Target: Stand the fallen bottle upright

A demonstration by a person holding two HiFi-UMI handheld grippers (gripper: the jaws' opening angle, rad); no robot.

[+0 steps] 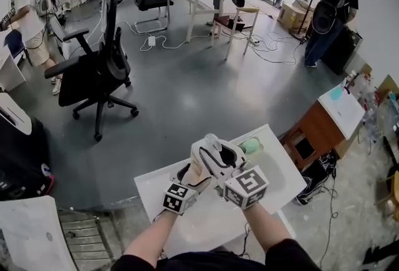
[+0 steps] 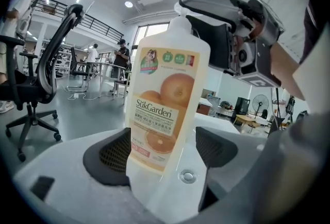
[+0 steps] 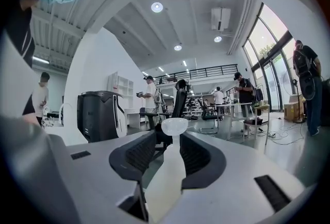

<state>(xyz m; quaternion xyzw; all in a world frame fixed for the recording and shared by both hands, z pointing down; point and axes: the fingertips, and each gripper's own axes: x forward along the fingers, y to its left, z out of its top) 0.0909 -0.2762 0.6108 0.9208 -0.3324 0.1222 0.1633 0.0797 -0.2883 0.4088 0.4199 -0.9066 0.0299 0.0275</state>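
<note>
White plastic bottle (image 2: 166, 99), the one with oranges printed on its label, stands close to upright between the jaws of your left gripper (image 2: 162, 148). Both black ribbed pads (image 2: 114, 153) press its lower body, so that gripper is clamped on it. Your right gripper (image 3: 168, 150) sits at the bottle's top, on its right side. Its jaws lie either side of the narrow neck and round white cap, but they stand apart. A dark gap shows on the left between pad and neck, so it is loose round the bottle, not squeezing. In the head view both grippers meet over the middle of the white square table (image 1: 283, 171) just in front of you. Whether the bottle's base rests on the tabletop, no view shows. A black office chair (image 1: 93, 73) stands far off to the left.
</note>
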